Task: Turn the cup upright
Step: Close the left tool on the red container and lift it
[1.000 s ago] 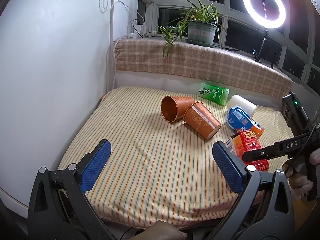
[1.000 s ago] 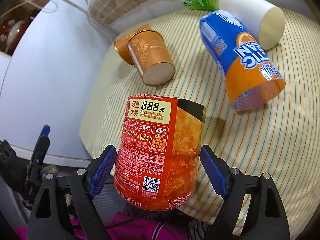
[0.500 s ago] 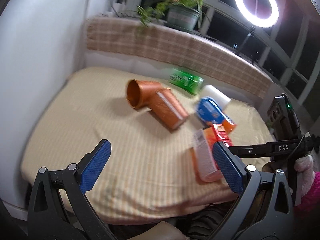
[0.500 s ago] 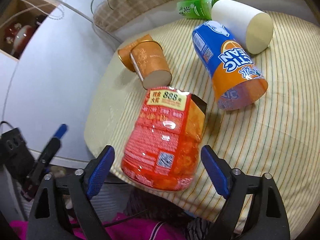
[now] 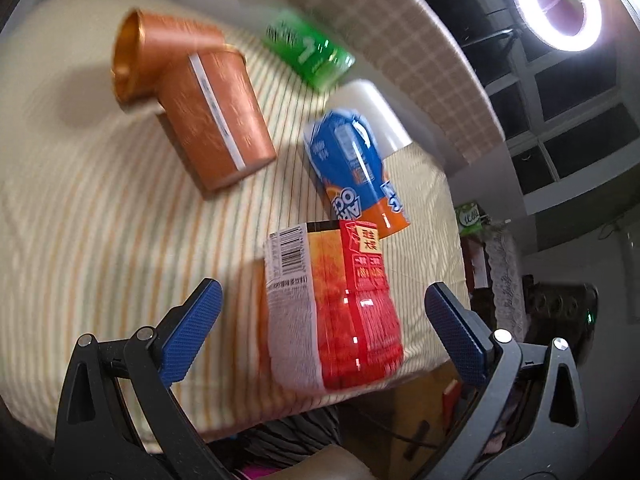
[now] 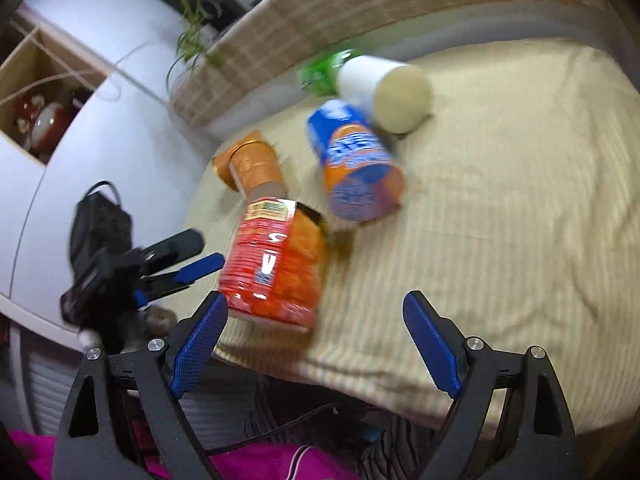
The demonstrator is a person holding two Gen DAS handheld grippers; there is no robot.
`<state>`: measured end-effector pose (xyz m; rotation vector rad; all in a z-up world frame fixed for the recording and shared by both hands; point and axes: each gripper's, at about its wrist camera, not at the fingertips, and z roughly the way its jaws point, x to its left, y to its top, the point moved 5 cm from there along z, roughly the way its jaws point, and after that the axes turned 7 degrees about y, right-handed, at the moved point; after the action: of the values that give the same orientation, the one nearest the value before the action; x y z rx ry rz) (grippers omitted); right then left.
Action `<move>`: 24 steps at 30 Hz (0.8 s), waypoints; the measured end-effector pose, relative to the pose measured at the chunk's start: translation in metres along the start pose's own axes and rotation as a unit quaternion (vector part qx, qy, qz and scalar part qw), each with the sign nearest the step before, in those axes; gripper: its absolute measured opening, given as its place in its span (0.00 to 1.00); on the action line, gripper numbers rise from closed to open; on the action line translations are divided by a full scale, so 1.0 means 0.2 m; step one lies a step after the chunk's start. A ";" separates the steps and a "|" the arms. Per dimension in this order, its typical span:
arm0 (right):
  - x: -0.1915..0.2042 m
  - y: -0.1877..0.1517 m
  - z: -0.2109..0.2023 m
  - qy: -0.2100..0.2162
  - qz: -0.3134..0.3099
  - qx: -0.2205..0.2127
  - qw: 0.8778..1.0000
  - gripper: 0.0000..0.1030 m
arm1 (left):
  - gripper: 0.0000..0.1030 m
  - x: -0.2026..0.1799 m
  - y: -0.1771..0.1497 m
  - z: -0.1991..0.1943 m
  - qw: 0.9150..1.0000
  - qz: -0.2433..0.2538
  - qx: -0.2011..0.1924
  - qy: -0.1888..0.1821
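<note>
Closer now, left hand-held gripper frames red cup's barcode, unseen rightward.

left gripper now framing red cup

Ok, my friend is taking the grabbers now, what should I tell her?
Left gripper: open, holding nothing, lined up around the red cup without touching it.
Right gripper: open, holding nothing, near the table's front edge.
The red cup stands by that edge of the striped cloth.
Lying on their sides: two copper cups, the blue and orange cup, the white cup and the green one.
Left to do: stand those up.
</note>
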<state>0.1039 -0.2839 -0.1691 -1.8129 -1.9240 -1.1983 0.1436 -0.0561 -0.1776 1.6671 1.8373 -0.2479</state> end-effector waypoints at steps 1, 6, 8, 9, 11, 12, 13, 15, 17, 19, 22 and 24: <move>-0.02 -0.01 -0.02 -0.003 0.005 -0.006 1.000 0.87 | 1.00 0.00 0.00 0.03 1.000 -0.003 0.009 -0.003; -0.12 -0.06 -0.15 -0.021 0.019 -0.029 0.999 0.87 | 0.91 -0.01 0.02 0.14 0.999 -0.007 0.035 -0.004; -0.15 -0.08 -0.18 -0.026 0.028 -0.035 0.999 0.87 | 0.86 -0.01 0.01 0.18 0.999 -0.007 0.043 0.000; -0.16 -0.08 -0.18 -0.028 0.031 -0.037 0.998 0.87 | 0.82 -0.02 0.01 0.18 0.999 -0.005 0.048 0.001; -0.19 -0.09 -0.20 -0.032 0.036 -0.041 0.998 0.87 | 0.82 -0.02 0.01 0.19 0.999 -0.002 0.048 0.002; -0.21 -0.10 -0.21 -0.034 0.040 -0.044 0.998 0.87 | 0.81 -0.03 0.01 0.19 0.999 0.000 0.046 0.002; -0.22 -0.09 -0.21 -0.035 0.044 -0.045 0.997 0.87 | 0.81 -0.03 0.00 0.19 0.999 0.003 0.045 0.003; -0.24 -0.09 -0.21 -0.035 0.050 -0.046 0.997 0.87 | 0.81 -0.03 0.00 0.17 0.999 0.009 0.041 0.006; -0.25 -0.09 -0.21 -0.036 0.052 -0.046 0.997 0.87 | 0.81 -0.04 -0.01 0.15 0.999 0.016 0.033 0.009; -0.25 -0.09 -0.20 -0.037 0.052 -0.045 0.997 0.87 | 0.81 -0.06 -0.01 0.14 0.999 0.025 0.023 0.016; -0.25 -0.09 -0.18 -0.037 0.051 -0.042 0.997 0.87 | 0.81 -0.08 -0.02 0.09 0.999 0.043 -0.004 0.030; -0.24 -0.09 -0.17 -0.037 0.050 -0.040 0.997 0.87 | 0.80 -0.11 -0.02 0.05 0.997 0.062 -0.029 0.042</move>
<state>0.0848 -0.3408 -0.1869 -1.9953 -1.8237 -1.2069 0.1428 -0.0800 -0.1748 1.7669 1.7763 -0.0732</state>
